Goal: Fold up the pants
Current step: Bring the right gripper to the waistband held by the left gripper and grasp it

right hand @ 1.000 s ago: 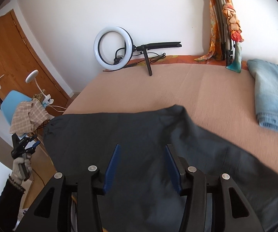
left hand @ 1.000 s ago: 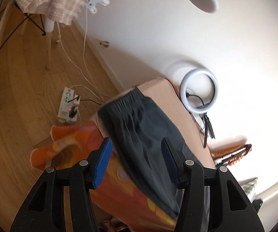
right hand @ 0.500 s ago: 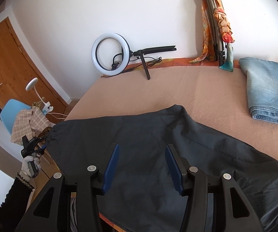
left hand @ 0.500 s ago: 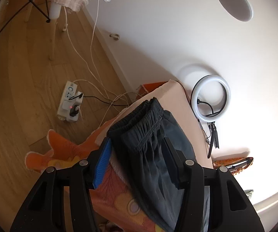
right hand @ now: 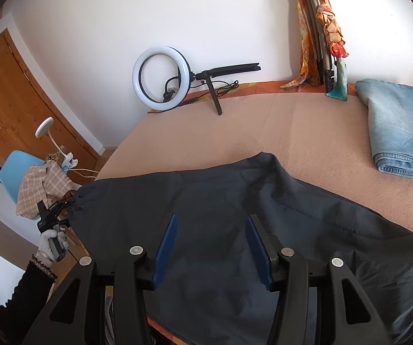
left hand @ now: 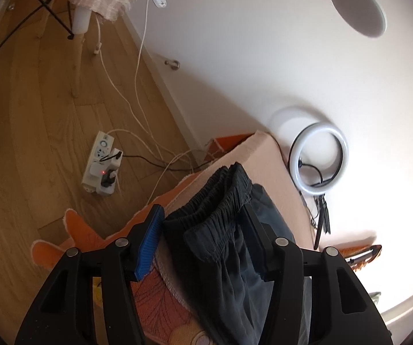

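Note:
Dark grey pants point(right hand: 221, 207) lie spread across the near part of the peach-covered bed point(right hand: 278, 126). Their gathered elastic waistband point(left hand: 215, 198) sits at the bed's left edge. My left gripper point(left hand: 203, 215) is open, and the waistband lies between its fingers without being pinched. It also shows in the right wrist view point(right hand: 52, 211), held by a gloved hand at the pants' left end. My right gripper point(right hand: 210, 224) is open and empty, hovering over the middle of the pants.
Folded blue jeans point(right hand: 399, 126) lie at the bed's right. A ring light point(right hand: 162, 77) on a tripod stands at the back by the wall. An orange patterned sheet point(left hand: 160, 296) hangs off the bed. A power strip point(left hand: 101, 166) and cables lie on the wood floor. A chair point(right hand: 22, 169) with checked cloth stands left.
My left gripper has moved in so the waistband now sits between its open fingers. The right gripper has drawn back slightly over the pants, and more of the bed shows.

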`<state>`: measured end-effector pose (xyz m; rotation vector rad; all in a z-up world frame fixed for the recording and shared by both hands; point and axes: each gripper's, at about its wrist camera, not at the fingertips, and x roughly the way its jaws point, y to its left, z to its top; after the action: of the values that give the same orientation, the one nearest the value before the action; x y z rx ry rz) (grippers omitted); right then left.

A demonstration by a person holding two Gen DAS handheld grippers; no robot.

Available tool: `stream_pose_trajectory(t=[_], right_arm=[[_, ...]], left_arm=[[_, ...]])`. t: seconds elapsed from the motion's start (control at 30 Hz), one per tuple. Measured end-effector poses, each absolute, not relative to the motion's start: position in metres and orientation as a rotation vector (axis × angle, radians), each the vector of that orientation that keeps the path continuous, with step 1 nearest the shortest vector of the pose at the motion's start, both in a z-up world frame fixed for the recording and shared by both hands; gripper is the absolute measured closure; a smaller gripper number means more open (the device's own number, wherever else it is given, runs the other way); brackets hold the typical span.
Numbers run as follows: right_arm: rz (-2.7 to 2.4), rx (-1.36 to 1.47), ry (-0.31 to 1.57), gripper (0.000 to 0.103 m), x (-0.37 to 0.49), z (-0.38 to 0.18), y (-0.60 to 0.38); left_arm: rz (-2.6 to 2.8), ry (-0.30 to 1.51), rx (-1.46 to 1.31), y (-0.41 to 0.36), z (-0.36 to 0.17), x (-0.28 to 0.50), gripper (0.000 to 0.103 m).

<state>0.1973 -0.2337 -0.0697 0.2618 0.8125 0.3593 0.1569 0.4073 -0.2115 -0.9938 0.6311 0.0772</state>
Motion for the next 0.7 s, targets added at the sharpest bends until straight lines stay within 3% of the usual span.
stream_pose_trajectory(t=[0.13, 0.4, 0.7], right_arm=[[0.35, 0.261, 0.813, 0.05, 0.198, -0.07, -0.235], [0.353, 0.267, 0.808, 0.05, 0.196, -0.068, -0.232], [0.466, 0.234, 0.844, 0.05, 0.206, -0.071, -0.19]], left_arm=[[0.085, 0.61, -0.921, 0.399, -0.205, 0.157, 0.078], [0.097, 0.552, -0.702, 0.367, -0.163, 0.159, 0.083], [-0.028, 0.516, -0.308, 0.261, -0.11, 0.159, 0.083]])
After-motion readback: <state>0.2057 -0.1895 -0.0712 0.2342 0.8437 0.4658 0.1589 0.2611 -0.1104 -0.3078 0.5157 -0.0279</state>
